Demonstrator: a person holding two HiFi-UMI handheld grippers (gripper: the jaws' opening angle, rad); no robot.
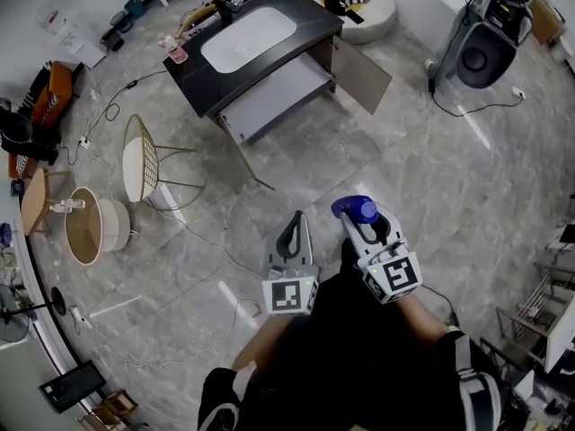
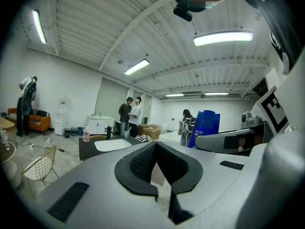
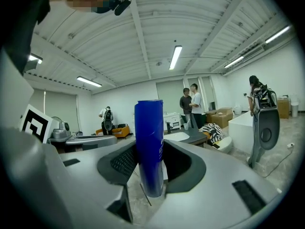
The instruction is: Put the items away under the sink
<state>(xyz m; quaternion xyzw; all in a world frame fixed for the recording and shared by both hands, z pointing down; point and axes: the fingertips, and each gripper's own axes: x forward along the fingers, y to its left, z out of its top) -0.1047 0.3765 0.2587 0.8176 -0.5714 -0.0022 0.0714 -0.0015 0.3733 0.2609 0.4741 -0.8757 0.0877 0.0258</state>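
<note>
While the person stands on the grey marbled floor [image 1: 359, 151], the right gripper [image 3: 149, 152] pinches an upright blue bottle [image 3: 149, 128] between its spread pads, the white print on the bottle's side too small to read. The left gripper [image 1: 295, 219] beside it is pressed together at the tips on nothing, and the cube [image 1: 289, 296] on each gripper bears only a black-and-white square marker. Well beyond them stands the dark-topped sink cabinet [image 1: 193, 72], with its white basin [image 1: 247, 39] mid-top, its door [image 1: 364, 77] swung open at the right front corner, and a pink bottle [image 1: 171, 49] at the top's left corner.
</note>
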